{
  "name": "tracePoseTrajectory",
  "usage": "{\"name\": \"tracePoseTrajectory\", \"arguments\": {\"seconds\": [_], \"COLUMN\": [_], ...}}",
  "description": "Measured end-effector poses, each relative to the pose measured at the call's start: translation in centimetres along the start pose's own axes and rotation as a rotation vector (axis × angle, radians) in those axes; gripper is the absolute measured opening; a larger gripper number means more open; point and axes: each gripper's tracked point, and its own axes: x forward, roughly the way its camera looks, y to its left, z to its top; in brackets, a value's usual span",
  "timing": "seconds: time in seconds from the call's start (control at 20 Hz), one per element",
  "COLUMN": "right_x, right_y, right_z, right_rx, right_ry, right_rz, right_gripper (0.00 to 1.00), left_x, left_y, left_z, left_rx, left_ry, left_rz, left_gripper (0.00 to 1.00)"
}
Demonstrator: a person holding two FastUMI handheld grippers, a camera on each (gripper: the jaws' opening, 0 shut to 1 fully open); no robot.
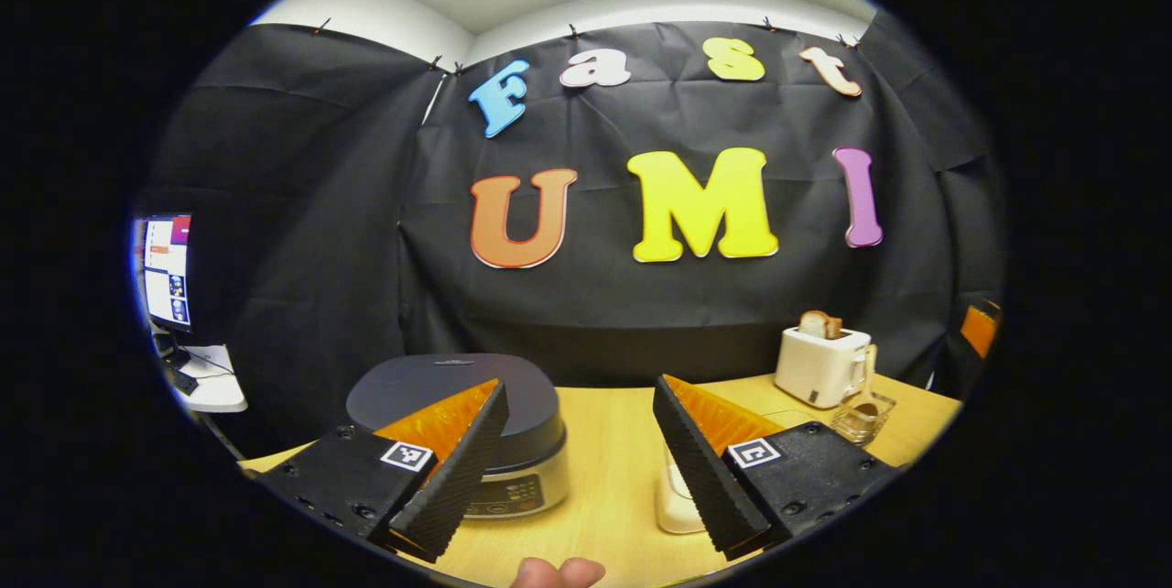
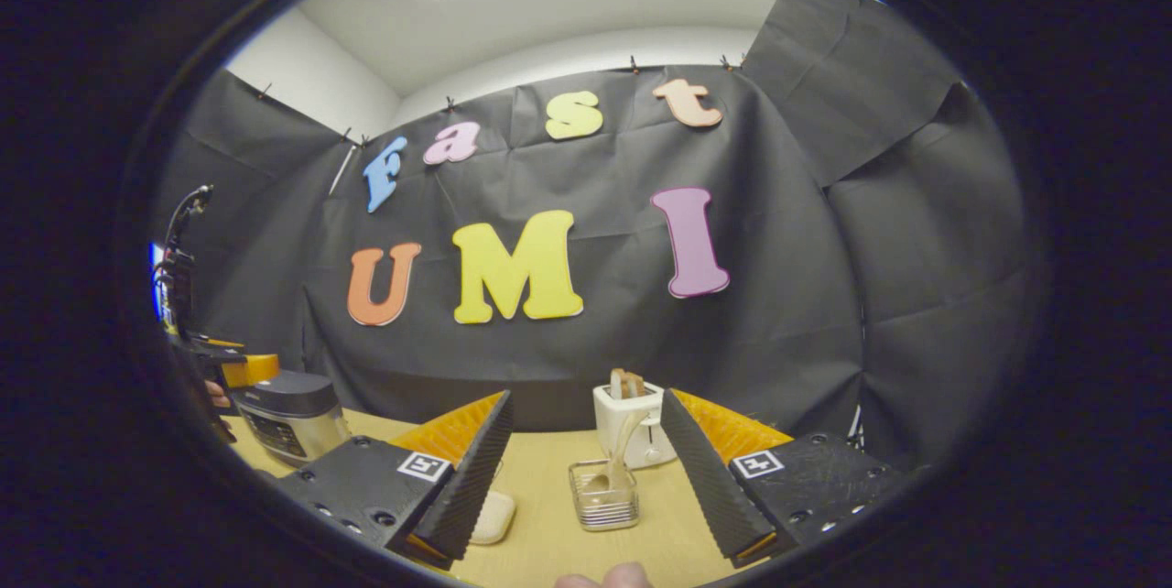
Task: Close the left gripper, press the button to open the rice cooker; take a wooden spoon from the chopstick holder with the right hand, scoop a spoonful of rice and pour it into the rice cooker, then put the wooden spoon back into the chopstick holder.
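The rice cooker (image 1: 458, 414) stands with its dark lid down, just beyond the left finger of my left gripper (image 1: 579, 400), which is open and holds nothing. From the right gripper view the cooker (image 2: 288, 419) is at the far left, with the left gripper (image 2: 220, 366) and a hand beside it. A wooden spoon (image 2: 624, 446) stands in the wire chopstick holder (image 2: 604, 496), straight ahead between the fingers of my open right gripper (image 2: 586, 405). The holder (image 1: 861, 414) and the spoon (image 1: 866, 377) also appear at the right of the left gripper view. A cream container (image 1: 676, 501) sits on the table; its contents are hidden.
A white toaster (image 1: 819, 364) with bread in it stands at the back right of the wooden table (image 1: 604, 451), behind the holder (image 2: 632, 419). The cream container (image 2: 492, 517) lies left of the holder. A monitor (image 1: 167, 269) is far left. Fingertips (image 1: 558, 572) show at the bottom edge.
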Motion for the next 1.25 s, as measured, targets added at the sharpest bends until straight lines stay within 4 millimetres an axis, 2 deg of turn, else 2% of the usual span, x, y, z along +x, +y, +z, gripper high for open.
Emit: {"name": "tracePoseTrajectory", "arguments": {"seconds": [0.05,0.15,0.3,0.35,0.4,0.45,0.5,0.55,0.7,0.75,0.8,0.85,0.9,1.0,1.05,1.25], "right_x": [-0.2,-0.9,-1.8,-2.1,-2.6,-3.0,-3.3,-3.6,-4.7,-4.9,-5.2,-5.3,-5.4,-5.4,-5.4,-5.4], "right_y": [0.5,1.9,3.4,3.7,4.1,4.4,4.7,5.2,6.4,6.8,7.2,7.5,7.7,8.2,8.3,9.1], "right_z": [0.1,-0.2,-0.5,-0.7,-0.8,-0.9,-1.1,-1.2,-0.9,-0.7,-0.5,-0.2,0.0,0.0,-0.1,0.9], "right_rx": [0.001,-0.012,-0.054,-0.047,-0.038,-0.029,-0.024,-0.019,-0.022,-0.028,-0.029,-0.024,-0.016,-0.019,-0.036,-0.057], "right_ry": [-0.012,-0.013,-0.001,0.008,0.015,0.020,0.025,0.031,0.024,0.022,0.018,0.014,0.011,0.016,0.022,0.025], "right_rz": [0.004,0.029,0.049,0.055,0.058,0.062,0.066,0.070,0.069,0.069,0.071,0.070,0.067,0.065,0.061,0.061], "right_gripper": [0.92,0.92,0.99,0.95,0.95,0.95,0.96,0.95,0.92,0.96,0.95,0.95,0.96,0.92,0.95,0.95], "left_x": [-0.7,-2.5,-4.6,-5.3,-6.1,-6.9,-7.4,-8.0,-9.7,-10.1,-10.2,-10.3,-10.5,-10.6,-10.6,-10.6], "left_y": [-1.3,-3.1,-4.8,-5.1,-5.3,-5.4,-5.3,-5.1,-3.7,-3.2,-2.7,-2.3,-2.1,-2.7,-2.7,-2.5], "left_z": [0.2,0.4,0.4,0.6,0.9,1.0,1.0,1.2,2.5,2.8,3.0,2.9,3.0,2.8,2.7,2.9], "left_rx": [-0.011,-0.024,-0.003,0.005,0.007,0.004,-0.005,-0.012,0.007,0.013,0.019,0.017,0.000,-0.023,-0.016,-0.009], "left_ry": [-0.009,-0.022,-0.042,-0.052,-0.067,-0.075,-0.083,-0.091,-0.146,-0.163,-0.169,-0.165,-0.169,-0.157,-0.148,-0.157], "left_rz": [-0.025,-0.058,-0.093,-0.100,-0.111,-0.120,-0.120,-0.122,-0.103,-0.094,-0.087,-0.081,-0.073,-0.097,-0.104,-0.108], "left_gripper": [1.00,1.00,1.00,1.00,0.95,1.00,0.95,1.00,1.00,1.00,0.94,0.94,1.00,1.00,1.00,1.00]}}
